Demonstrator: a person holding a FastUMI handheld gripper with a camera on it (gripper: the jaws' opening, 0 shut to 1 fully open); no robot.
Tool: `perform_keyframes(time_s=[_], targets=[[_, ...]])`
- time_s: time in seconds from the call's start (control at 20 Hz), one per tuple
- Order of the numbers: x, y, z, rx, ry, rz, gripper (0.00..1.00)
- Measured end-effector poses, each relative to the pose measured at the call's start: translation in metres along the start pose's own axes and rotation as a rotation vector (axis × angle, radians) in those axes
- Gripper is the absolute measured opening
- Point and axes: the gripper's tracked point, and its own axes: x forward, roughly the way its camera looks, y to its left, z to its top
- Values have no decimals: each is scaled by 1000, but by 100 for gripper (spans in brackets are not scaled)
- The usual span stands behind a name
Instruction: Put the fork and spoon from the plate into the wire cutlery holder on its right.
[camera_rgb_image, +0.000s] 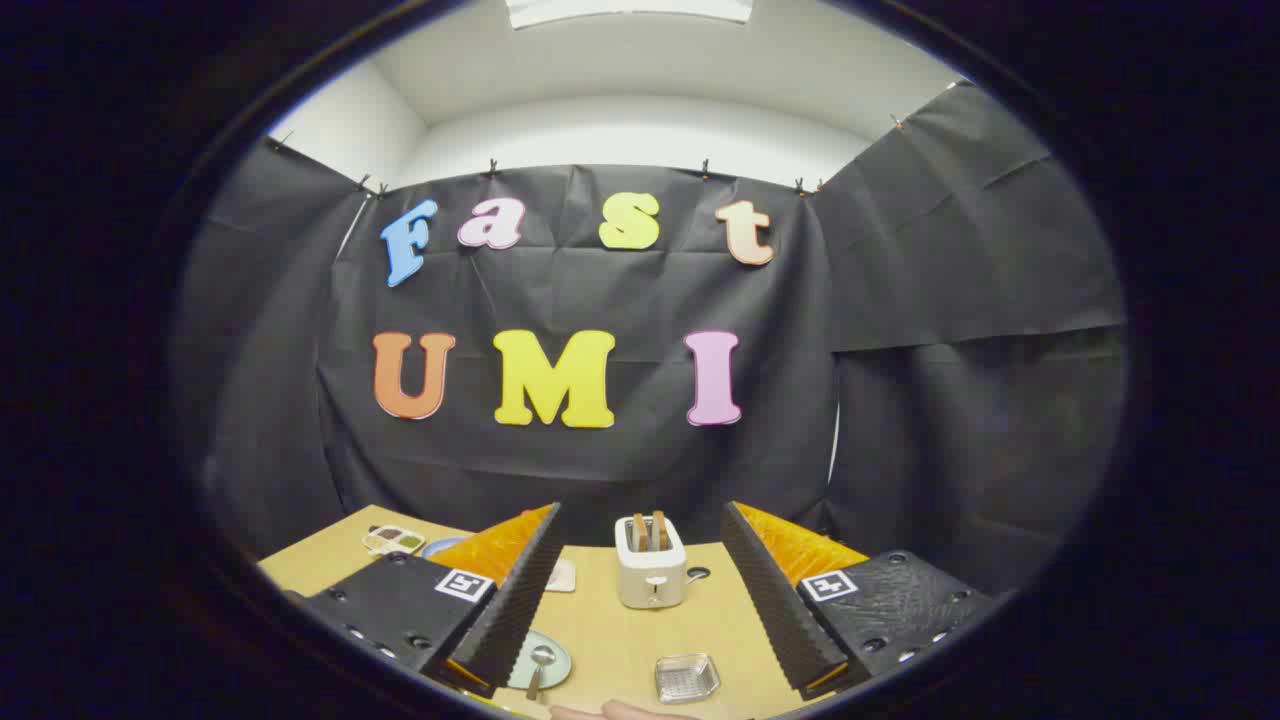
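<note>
Fingers (640, 610) spread, gripping nothing, hovering high; spoon (540, 662) lying on plate (555, 668) (lower left); holder (687, 677) waiting empty; task barely starting.

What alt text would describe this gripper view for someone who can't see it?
The open gripper hangs above a wooden table, holding nothing; between its fingers lie a plate with a spoon and a wire cutlery holder, with a toaster beyond.

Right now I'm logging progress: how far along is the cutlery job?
Nothing looks done. The wire cutlery holder looks empty, and a spoon still lies on the plate by the left finger. The tongs are open, holding nothing, up above the table. Both transfers remain; I can't make out the fork.
</note>
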Motion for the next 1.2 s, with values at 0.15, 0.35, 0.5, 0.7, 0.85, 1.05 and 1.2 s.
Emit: perform_keyframes(time_s=[0.15, 0.35, 0.5, 0.7, 0.85, 1.05, 1.2], targets=[[-1, 7, -6, -11, 24, -3, 96], [-2, 13, -7, 20, 38, -20, 96], [-2, 22, -4, 27, 31, -25, 96], [1, 35, -10, 3, 52, -23, 96], [7, 49, -21, -10, 56, -19, 96], [24, 76, -54, -30, 89, 20, 96], [47, 97, -112, -23, 198, 37, 96]])
